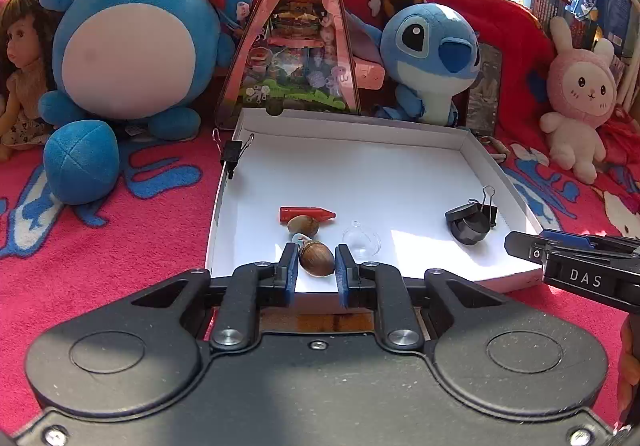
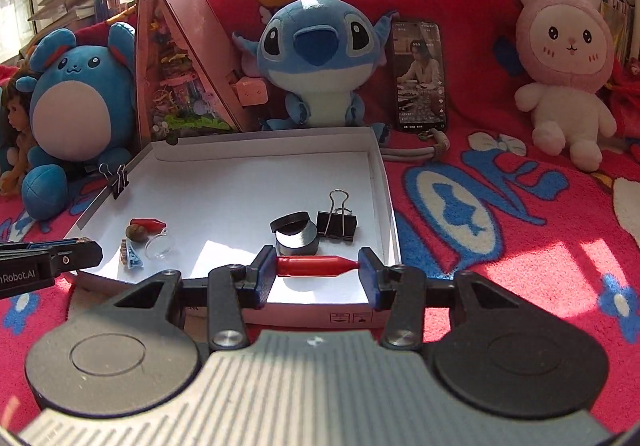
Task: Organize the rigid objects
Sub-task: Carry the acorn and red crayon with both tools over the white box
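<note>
Lying crosswise between the pads of the right hand-held gripper [image 2: 318,273], a red crayon [image 2: 316,265] is pinched end to end, tip toward the right pad, over the white tray [image 2: 384,182] on a pink blanket [image 2: 520,246]. The left hand-held gripper [image 1: 316,270] pinches a brown acorn [image 1: 317,259].
</note>
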{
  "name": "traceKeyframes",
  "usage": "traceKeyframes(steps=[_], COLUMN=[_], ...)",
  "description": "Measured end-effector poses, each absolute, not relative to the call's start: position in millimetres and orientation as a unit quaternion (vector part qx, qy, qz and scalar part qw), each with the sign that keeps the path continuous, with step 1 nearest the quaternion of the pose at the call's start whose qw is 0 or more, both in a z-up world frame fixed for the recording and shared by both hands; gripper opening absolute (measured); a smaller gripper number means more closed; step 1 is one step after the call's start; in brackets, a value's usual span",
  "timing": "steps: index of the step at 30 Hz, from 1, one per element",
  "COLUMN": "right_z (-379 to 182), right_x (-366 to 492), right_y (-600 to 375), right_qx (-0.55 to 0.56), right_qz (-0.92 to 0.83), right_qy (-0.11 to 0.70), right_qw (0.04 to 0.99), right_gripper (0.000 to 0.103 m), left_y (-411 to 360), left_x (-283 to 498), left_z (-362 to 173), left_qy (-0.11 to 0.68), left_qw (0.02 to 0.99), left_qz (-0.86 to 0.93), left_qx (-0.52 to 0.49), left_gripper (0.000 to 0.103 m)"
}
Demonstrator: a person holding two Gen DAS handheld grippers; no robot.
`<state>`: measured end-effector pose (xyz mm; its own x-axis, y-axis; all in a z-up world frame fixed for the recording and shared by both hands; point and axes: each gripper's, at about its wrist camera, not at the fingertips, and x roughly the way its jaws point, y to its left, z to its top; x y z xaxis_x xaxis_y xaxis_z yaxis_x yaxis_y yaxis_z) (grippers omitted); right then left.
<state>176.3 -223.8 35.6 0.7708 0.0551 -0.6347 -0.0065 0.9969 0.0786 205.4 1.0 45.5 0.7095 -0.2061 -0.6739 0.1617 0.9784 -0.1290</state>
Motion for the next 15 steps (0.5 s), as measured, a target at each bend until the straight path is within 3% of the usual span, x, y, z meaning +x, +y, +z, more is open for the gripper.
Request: traceKeyframes(steps=[15], right_z=[17.9], right_x=[206.1], right_y=[-221.8], right_qx=[0.047], right_qz=[0.027], right_qy=[0.378], right_qw=[0.924], right_gripper=[0.049], left_y=[-1.2], left_x=[224.1], left_z=[24.0], left_qy=[0.388], left_qw=[0.918], left_qz=[-0.083], left_qx=[-0.02], left_gripper=[0.019])
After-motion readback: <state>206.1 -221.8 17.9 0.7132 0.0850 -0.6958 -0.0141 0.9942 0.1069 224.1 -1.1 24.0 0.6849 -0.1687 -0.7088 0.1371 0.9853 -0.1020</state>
